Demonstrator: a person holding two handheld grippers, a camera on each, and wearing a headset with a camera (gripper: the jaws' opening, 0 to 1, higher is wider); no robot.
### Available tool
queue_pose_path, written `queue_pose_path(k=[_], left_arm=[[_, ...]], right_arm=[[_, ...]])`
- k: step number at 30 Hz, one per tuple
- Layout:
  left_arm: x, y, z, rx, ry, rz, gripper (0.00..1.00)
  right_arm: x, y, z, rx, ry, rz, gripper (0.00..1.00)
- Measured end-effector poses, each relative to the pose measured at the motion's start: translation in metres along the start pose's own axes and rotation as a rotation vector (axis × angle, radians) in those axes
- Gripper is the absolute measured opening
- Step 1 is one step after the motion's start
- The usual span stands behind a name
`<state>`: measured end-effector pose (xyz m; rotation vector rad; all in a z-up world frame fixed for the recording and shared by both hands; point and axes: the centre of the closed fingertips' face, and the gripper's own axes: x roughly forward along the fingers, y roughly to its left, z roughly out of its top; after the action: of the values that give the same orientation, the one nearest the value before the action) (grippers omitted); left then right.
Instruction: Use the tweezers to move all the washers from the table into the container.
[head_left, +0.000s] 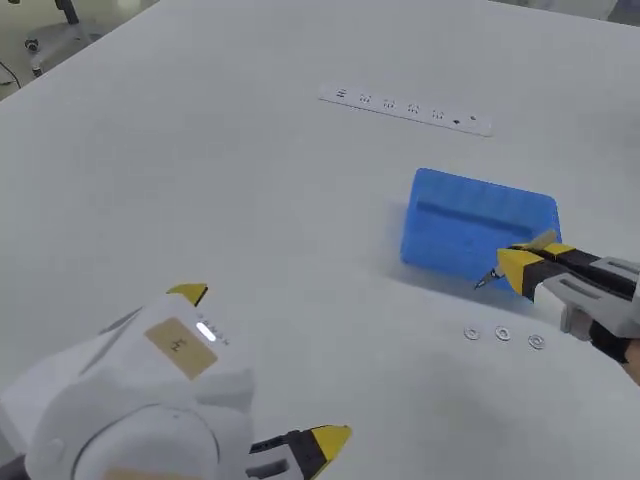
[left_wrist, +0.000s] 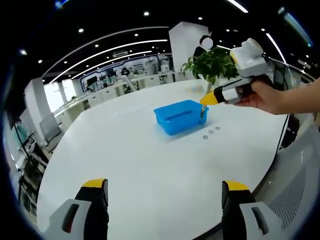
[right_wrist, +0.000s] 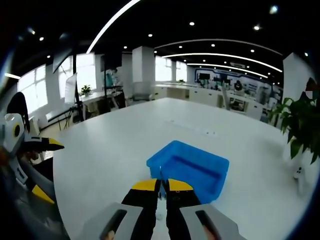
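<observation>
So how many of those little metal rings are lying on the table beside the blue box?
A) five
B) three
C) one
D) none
B: three washers lie in a short row on the white table, outside the blue container and close to it.

The head view looks steeply down on the white table (head_left: 250, 200) from close above. The left gripper view faces across it from far off; the right gripper view sits close. All share the blue container (head_left: 450, 245).
</observation>
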<state>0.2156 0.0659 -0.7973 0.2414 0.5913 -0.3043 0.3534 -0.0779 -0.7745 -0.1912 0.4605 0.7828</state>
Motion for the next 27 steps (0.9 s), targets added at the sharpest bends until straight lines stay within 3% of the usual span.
queue_pose_path(k=[9, 27], left_arm=[[0.0, -0.001, 0.0, 0.003, -0.001, -0.002, 0.97], [0.0, 0.001, -0.001, 0.001, 0.004, 0.006, 0.96]], right_arm=[[-0.003, 0.0, -0.021, 0.021, 0.048, -0.002, 0.02], [0.005, -0.002, -0.04, 0.012, 0.101, 0.001, 0.02]])
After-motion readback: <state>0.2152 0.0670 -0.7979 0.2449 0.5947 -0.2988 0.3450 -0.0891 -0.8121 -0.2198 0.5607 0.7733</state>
